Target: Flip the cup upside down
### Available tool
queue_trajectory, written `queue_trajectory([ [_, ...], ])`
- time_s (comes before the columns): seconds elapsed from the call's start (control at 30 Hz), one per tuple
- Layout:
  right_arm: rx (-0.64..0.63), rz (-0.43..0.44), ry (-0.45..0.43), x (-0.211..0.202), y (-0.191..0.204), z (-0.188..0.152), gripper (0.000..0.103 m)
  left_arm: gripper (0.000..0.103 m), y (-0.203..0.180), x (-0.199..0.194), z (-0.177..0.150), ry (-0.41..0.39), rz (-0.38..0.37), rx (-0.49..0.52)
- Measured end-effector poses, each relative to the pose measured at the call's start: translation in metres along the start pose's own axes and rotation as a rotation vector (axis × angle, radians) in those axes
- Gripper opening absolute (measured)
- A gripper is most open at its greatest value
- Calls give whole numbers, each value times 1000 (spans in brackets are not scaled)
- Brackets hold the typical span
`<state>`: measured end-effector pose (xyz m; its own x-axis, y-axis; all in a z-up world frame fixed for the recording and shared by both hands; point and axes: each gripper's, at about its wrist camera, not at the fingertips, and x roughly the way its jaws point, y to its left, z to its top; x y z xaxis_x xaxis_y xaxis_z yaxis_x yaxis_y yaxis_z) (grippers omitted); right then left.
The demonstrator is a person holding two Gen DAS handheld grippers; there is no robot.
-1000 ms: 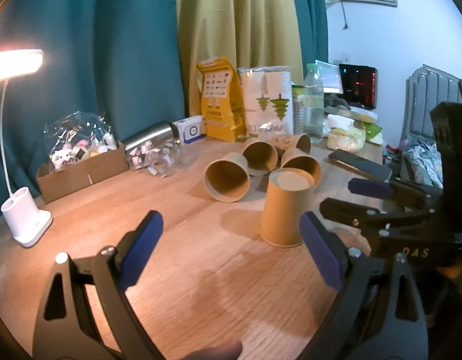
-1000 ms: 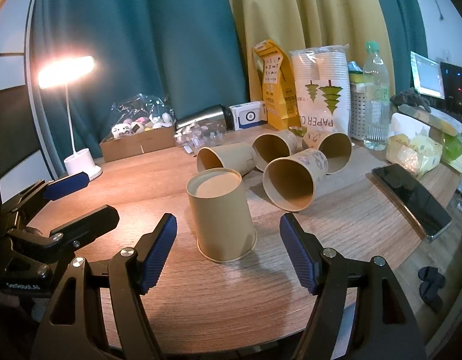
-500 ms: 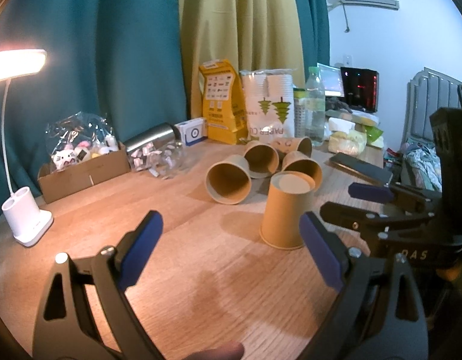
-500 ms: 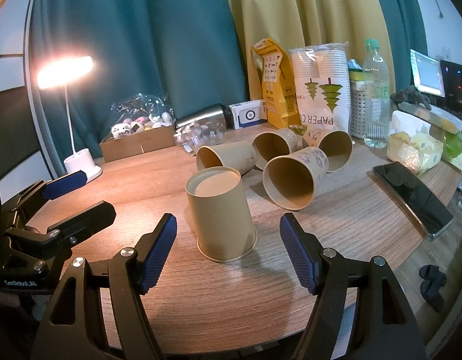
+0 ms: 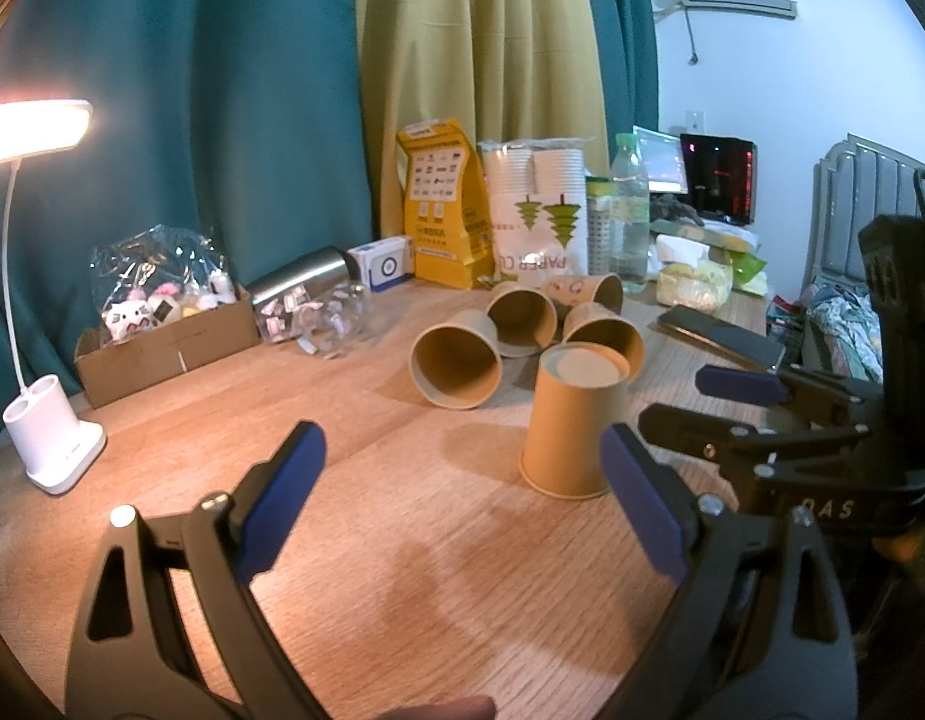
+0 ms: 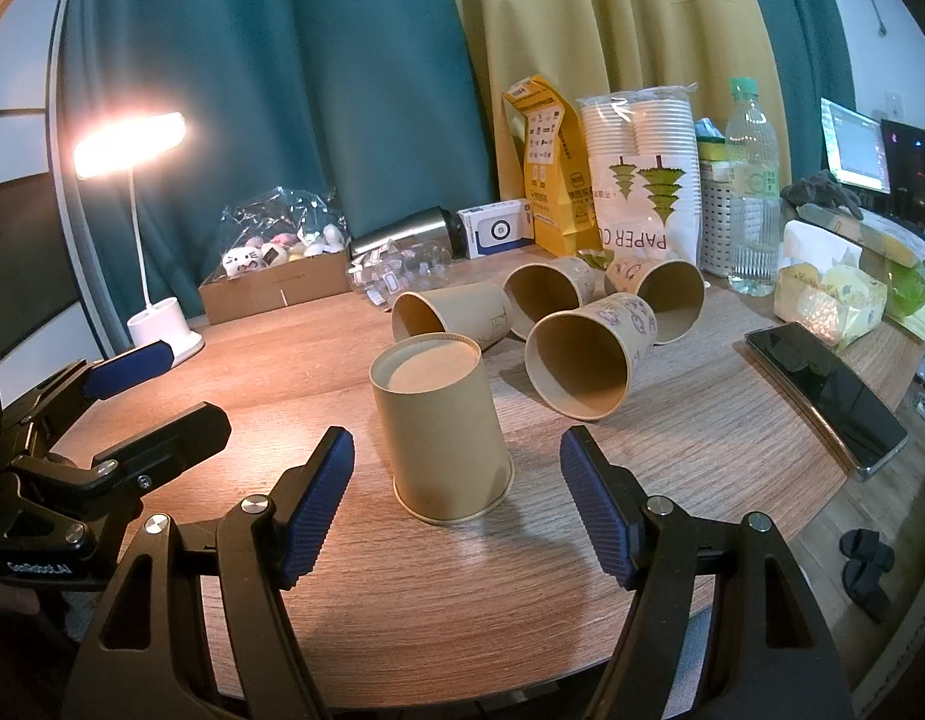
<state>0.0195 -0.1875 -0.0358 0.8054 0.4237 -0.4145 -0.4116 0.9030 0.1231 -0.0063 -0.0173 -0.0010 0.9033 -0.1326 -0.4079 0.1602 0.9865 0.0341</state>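
A tan paper cup [image 6: 441, 432] stands upside down on the wooden table, base up; it also shows in the left wrist view [image 5: 573, 420]. My right gripper [image 6: 456, 504] is open and empty, with the cup just ahead between its blue pads, not touching. My left gripper [image 5: 462, 504] is open and empty, to the left of the cup and short of it. Several more tan cups [image 6: 585, 360] lie on their sides behind it, mouths toward me; they also show in the left wrist view [image 5: 456, 357].
A lit desk lamp [image 5: 51, 438] stands far left, beside a cardboard box of toys [image 5: 162, 333]. A yellow bag [image 6: 546, 168], a pack of paper cups [image 6: 642, 174] and a water bottle [image 6: 753, 186] line the back. A phone [image 6: 825, 390] lies at the right edge.
Both grippers have drawn back and tilted up slightly; the upside-down cup and the lying cups have not moved.
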Motion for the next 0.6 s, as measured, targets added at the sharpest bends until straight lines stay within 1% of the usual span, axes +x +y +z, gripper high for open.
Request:
queue_trajectory([
  [0.6, 1, 1, 0, 0, -1, 0, 74, 94, 1, 0, 2, -2, 7, -5],
])
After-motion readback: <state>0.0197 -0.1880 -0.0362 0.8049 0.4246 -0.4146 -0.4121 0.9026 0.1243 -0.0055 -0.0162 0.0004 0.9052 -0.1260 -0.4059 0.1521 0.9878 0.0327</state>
